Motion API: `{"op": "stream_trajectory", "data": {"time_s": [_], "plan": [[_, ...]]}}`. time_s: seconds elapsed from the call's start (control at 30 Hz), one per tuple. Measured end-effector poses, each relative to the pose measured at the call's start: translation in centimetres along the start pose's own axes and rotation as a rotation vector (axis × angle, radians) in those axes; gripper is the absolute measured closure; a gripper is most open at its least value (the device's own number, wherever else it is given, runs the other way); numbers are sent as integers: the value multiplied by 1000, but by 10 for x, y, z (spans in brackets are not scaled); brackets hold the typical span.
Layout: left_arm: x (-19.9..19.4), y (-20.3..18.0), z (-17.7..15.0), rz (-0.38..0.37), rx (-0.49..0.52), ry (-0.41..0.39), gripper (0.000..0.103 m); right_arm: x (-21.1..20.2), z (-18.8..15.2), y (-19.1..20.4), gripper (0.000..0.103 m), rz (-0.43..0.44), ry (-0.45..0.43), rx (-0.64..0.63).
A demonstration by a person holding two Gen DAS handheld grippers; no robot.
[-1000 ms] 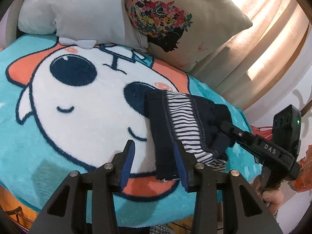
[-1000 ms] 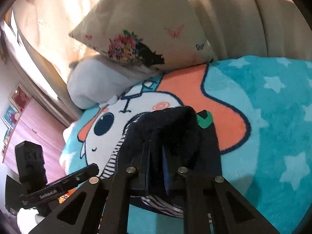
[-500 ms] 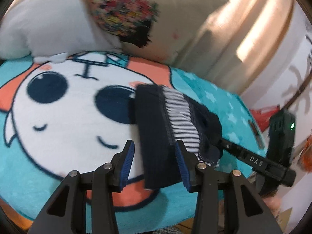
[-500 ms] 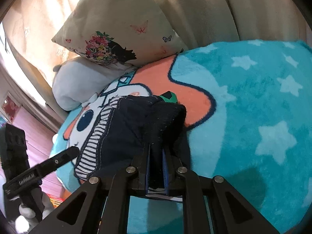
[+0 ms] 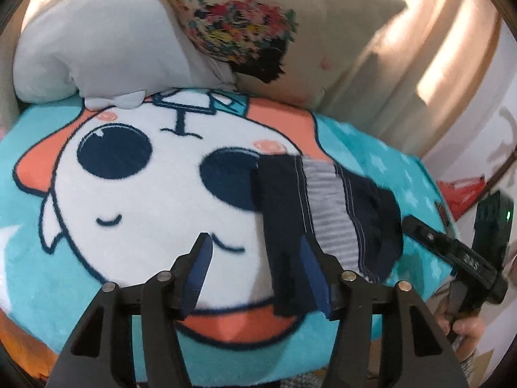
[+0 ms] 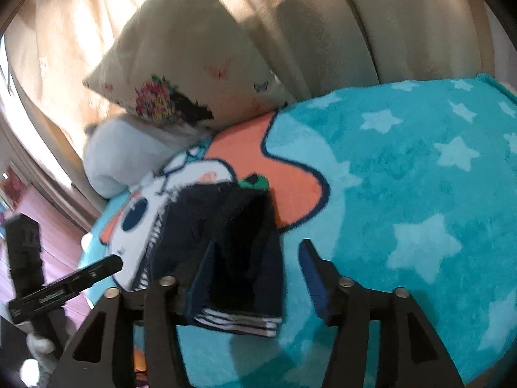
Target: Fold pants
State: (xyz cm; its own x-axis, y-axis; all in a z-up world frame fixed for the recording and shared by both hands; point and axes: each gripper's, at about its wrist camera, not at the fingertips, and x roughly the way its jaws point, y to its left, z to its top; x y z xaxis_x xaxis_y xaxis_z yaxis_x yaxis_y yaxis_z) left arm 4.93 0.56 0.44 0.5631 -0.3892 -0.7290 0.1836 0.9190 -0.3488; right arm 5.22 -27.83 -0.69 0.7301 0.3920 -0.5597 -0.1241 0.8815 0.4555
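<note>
The pants [image 5: 323,213] are dark navy with a striped lining and lie folded into a small bundle on the teal cartoon blanket [image 5: 97,278]. My left gripper [image 5: 255,268] is open and empty, its right finger at the bundle's near left edge. In the right wrist view the pants [image 6: 232,245] lie between and just beyond the fingers of my right gripper [image 6: 255,274], which is open and holds nothing. The right gripper also shows at the right edge of the left wrist view [image 5: 452,252].
A grey-white plush pillow [image 5: 103,45] and a cream floral pillow [image 5: 290,32] lean against beige curtains [image 6: 355,16] at the head of the bed. The blanket's near edge [image 5: 226,365] drops off close to the left gripper. A pink cabinet [image 6: 42,213] stands beyond the bed.
My right gripper has opened and let go of the pants, which now rest on the blanket. My left gripper has drawn back a little, still open.
</note>
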Motion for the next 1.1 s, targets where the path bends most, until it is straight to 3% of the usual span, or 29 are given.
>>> {"op": "stream_trajectory", "data": {"time_s": [0.17, 0.33, 0.47, 0.53, 0.57, 0.6, 0.63, 0.8, 1.0, 1.1], "plan": [[35, 7, 19, -173, -73, 44, 31, 12, 16, -13, 22, 156, 9, 112], [83, 7, 29, -242, -93, 143, 30, 50, 20, -14, 22, 149, 99, 118], [89, 0, 30, -296, -81, 146, 26, 64, 17, -8, 21, 139, 103, 84], [89, -5, 30, -324, -73, 162, 31, 68, 17, -3, 33, 180, 118, 65], [88, -6, 29, -338, -67, 168, 44, 69, 17, -1, 39, 186, 124, 65], [86, -8, 28, -352, -56, 169, 50, 70, 17, 0, 49, 178, 125, 59], [83, -8, 29, -357, -53, 164, 54, 69, 18, 1, 52, 183, 124, 56], [66, -11, 46, -365, -49, 112, 58, 61, 33, 13, 59, 232, 95, 58], [68, 2, 83, -281, -63, 60, 58, 74, 67, 45, 59, 222, 65, -5], [81, 16, 95, -192, -88, 52, 58, 96, 79, 54, 59, 210, 77, -28]]}}
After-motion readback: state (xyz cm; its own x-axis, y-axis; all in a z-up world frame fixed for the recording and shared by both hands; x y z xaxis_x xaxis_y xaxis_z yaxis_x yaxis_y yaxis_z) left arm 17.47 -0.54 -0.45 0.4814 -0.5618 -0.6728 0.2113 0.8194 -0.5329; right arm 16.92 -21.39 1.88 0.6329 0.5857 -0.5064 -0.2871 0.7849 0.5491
